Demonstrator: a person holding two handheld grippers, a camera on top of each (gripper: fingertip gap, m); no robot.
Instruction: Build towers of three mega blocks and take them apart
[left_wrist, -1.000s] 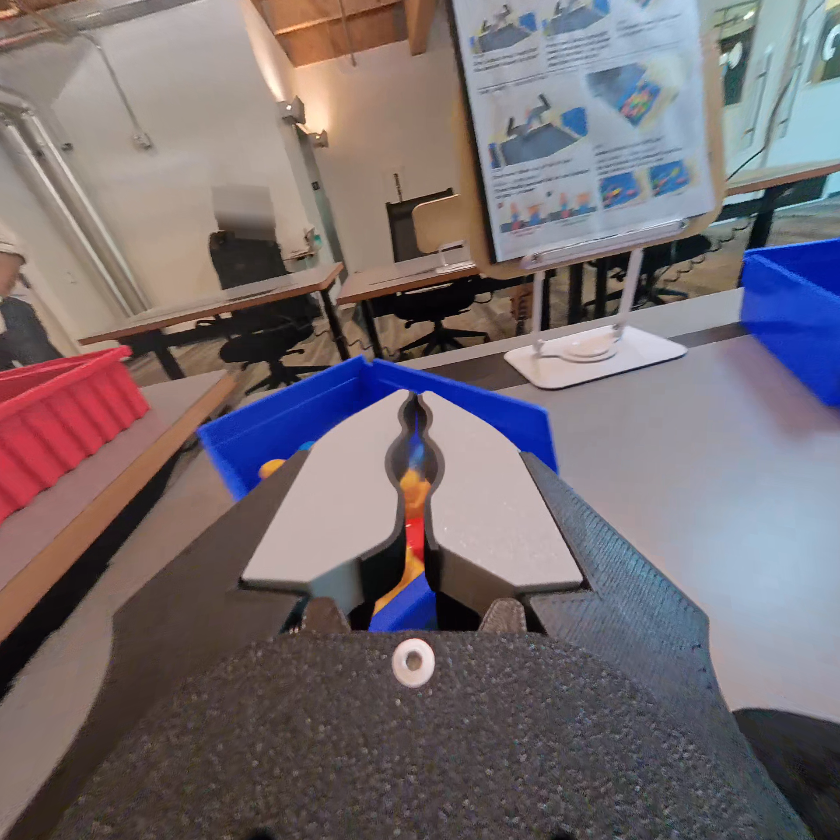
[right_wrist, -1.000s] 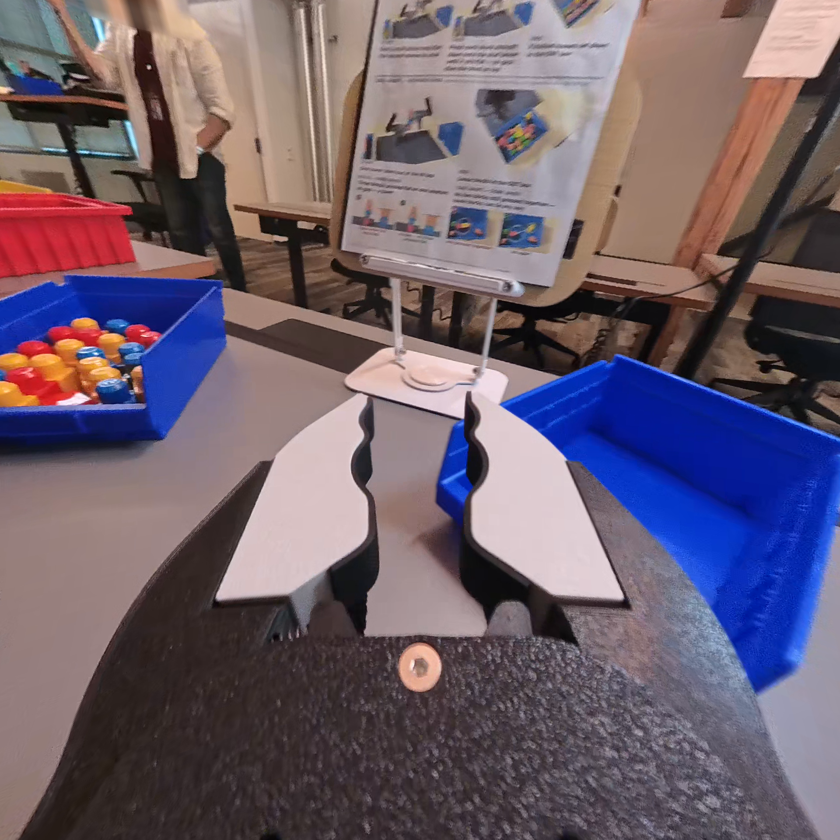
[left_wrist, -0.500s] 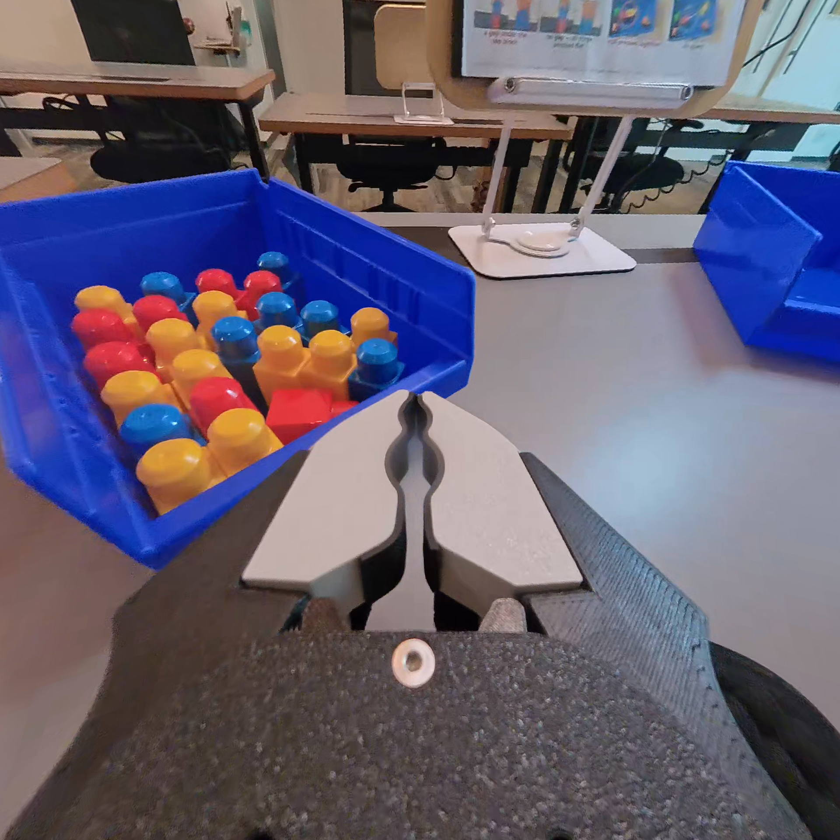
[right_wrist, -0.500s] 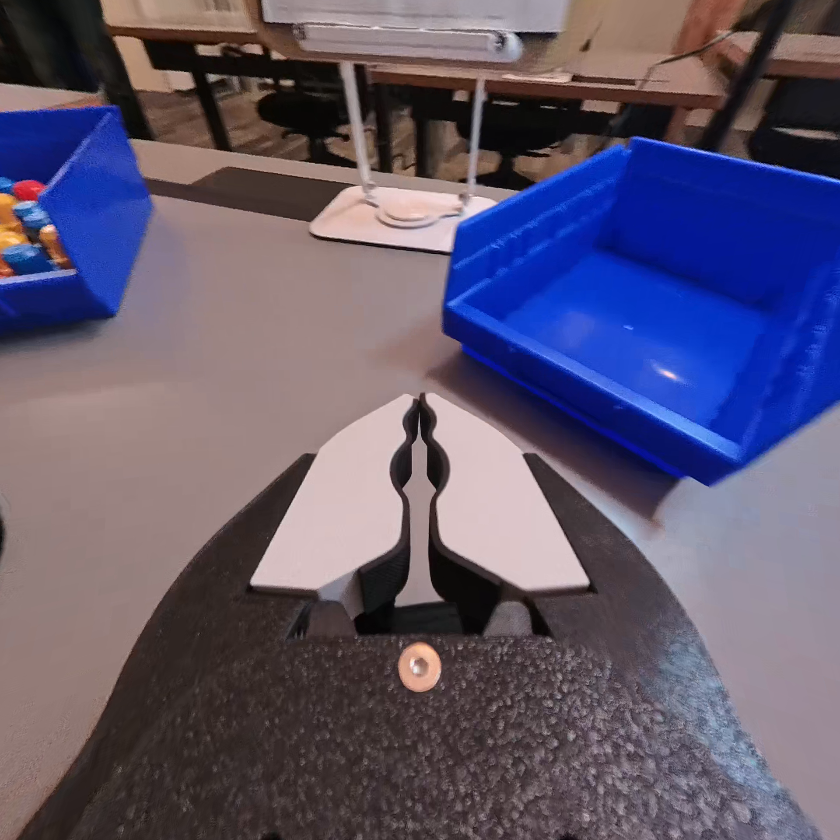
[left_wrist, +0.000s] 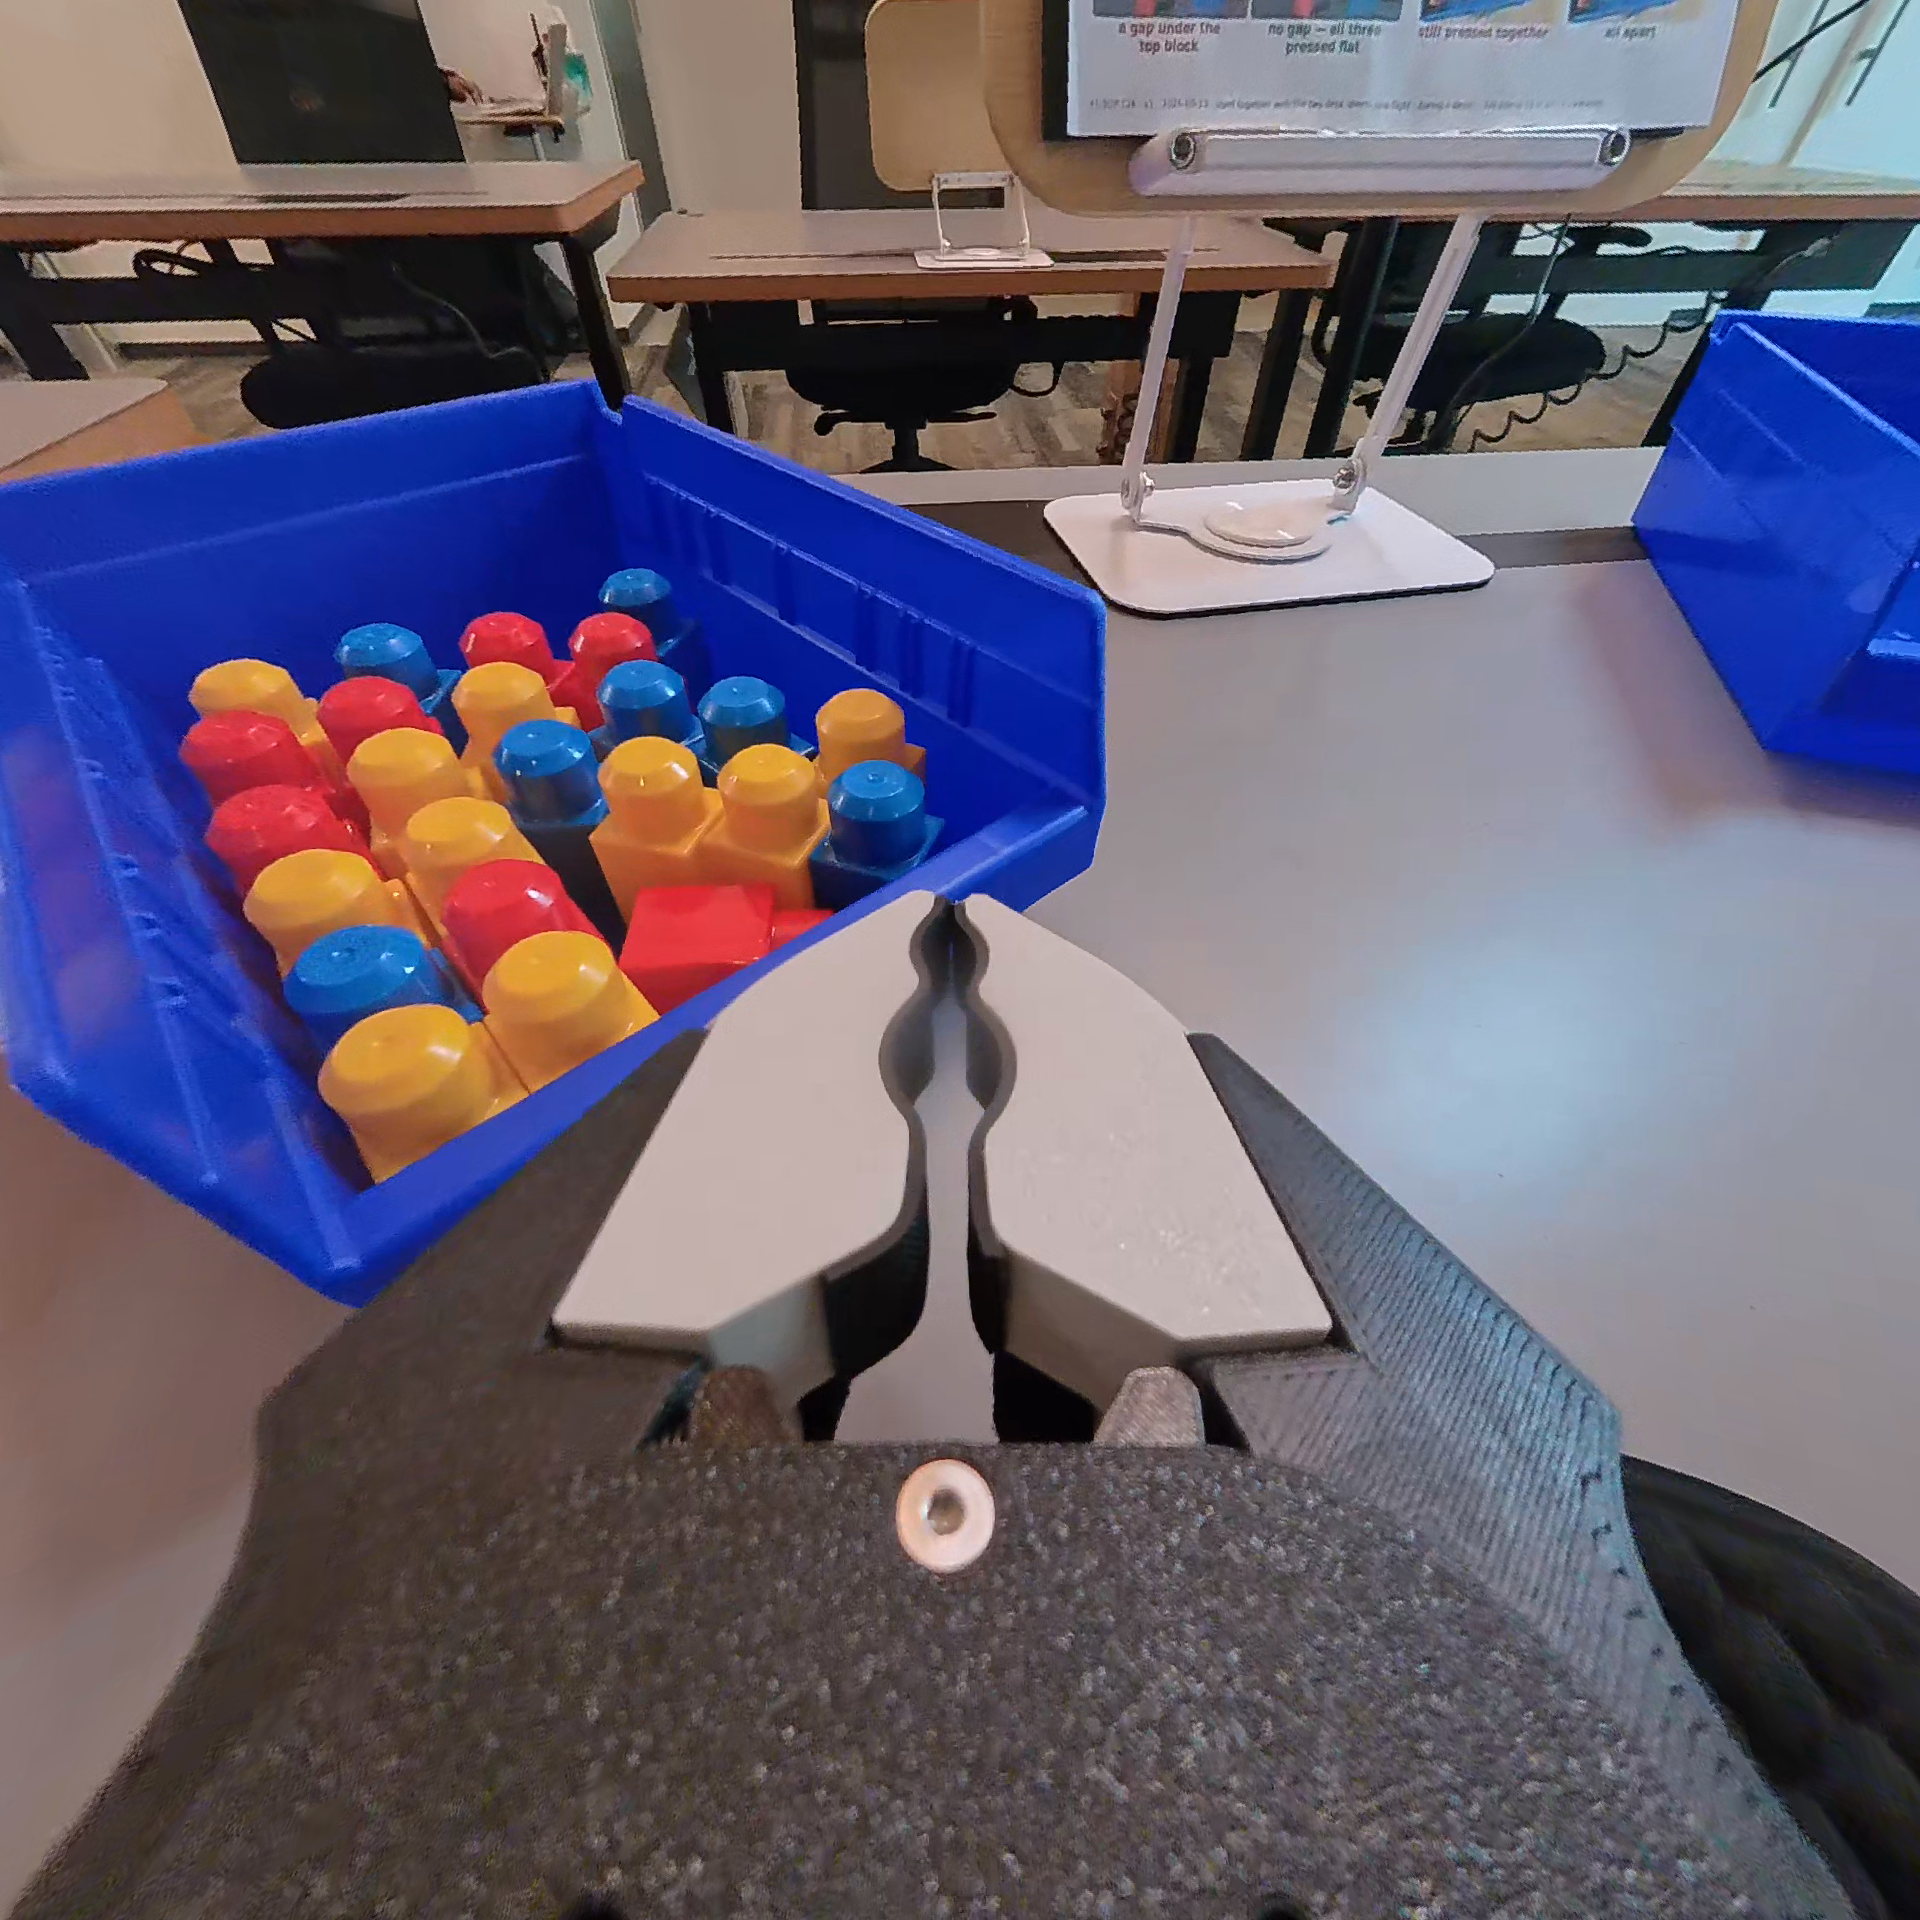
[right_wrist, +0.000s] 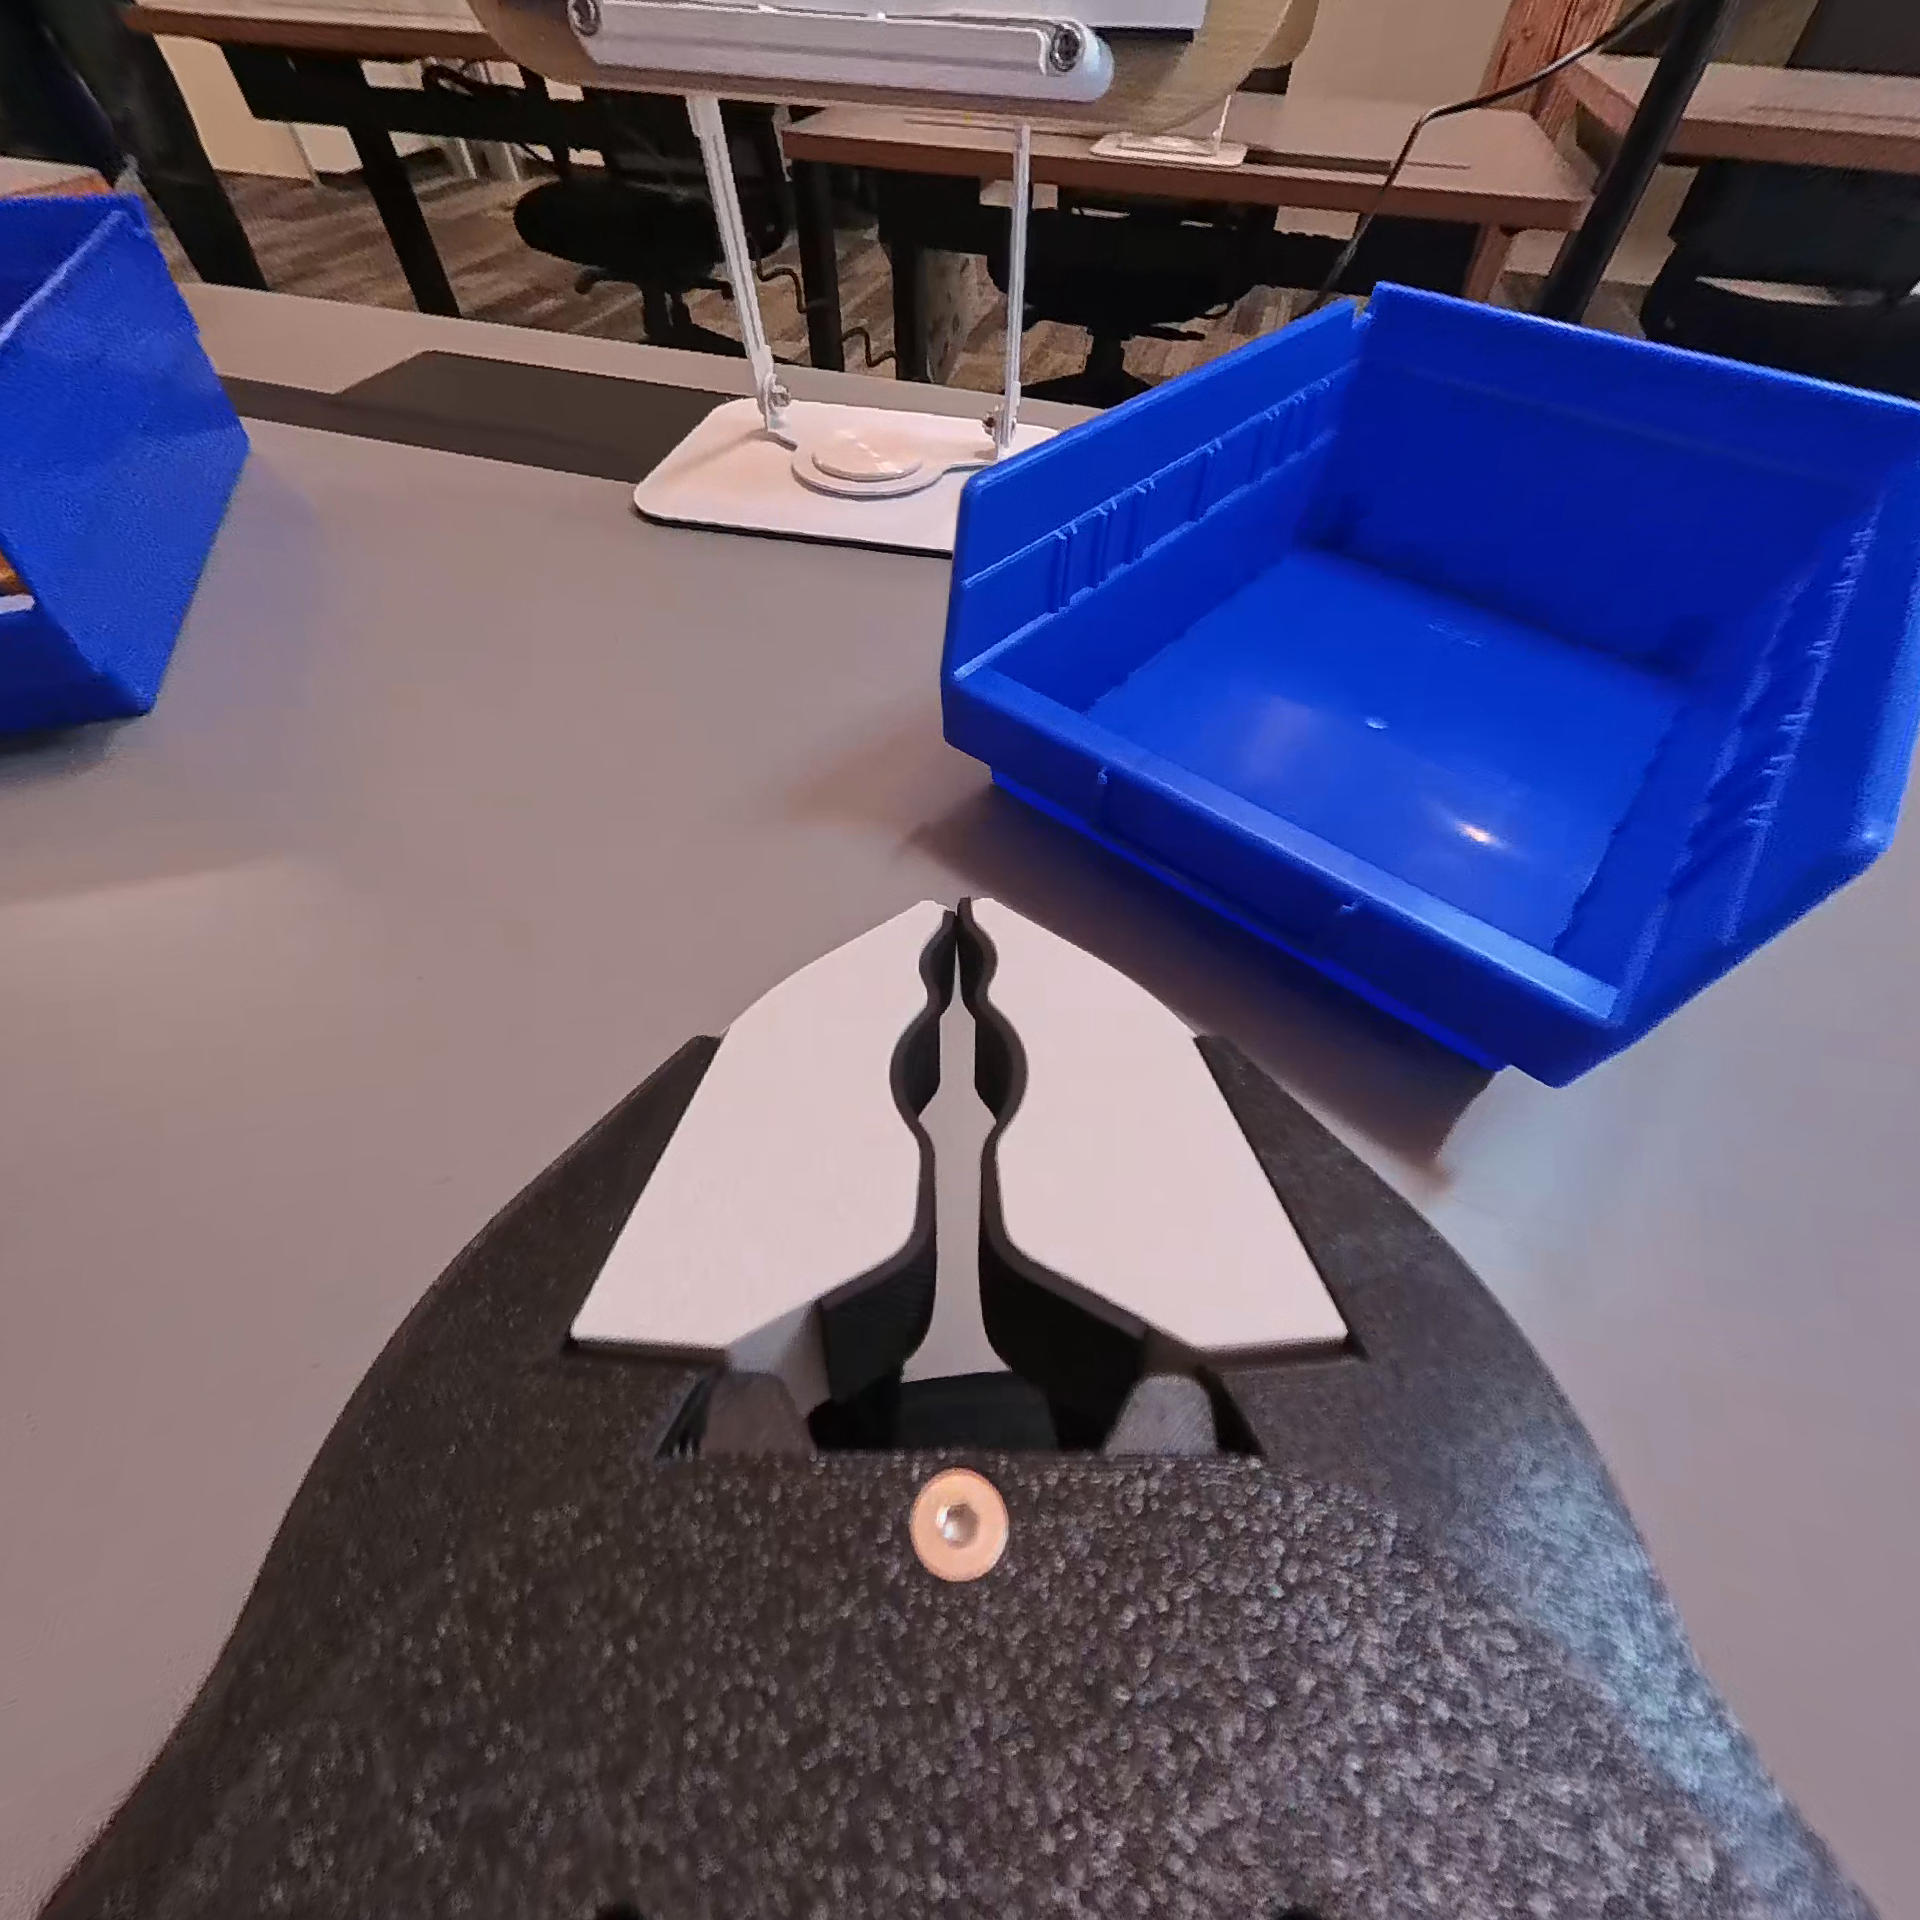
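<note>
While both grey-fingered grippers, left (left_wrist: 951, 914) and right (right_wrist: 957, 912), are pressed together empty, red, yellow and blue plastic mega blocks (left_wrist: 540, 821) fill the blue plastic bin (left_wrist: 883, 613) just ahead-left of the left one.

The blocks (left_wrist: 582, 831) lie in the left bin (left_wrist: 862, 613), the stand (left_wrist: 1268, 551) behind, between it and the right bin (right_wrist: 1455, 727).

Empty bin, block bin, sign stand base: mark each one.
empty bin (right_wrist: 1403, 727): right wrist view, bare inner floor.
block bin (left_wrist: 883, 623): left wrist view, inside of right wall.
sign stand base (left_wrist: 1392, 566): left wrist view, flat white plate.
</note>
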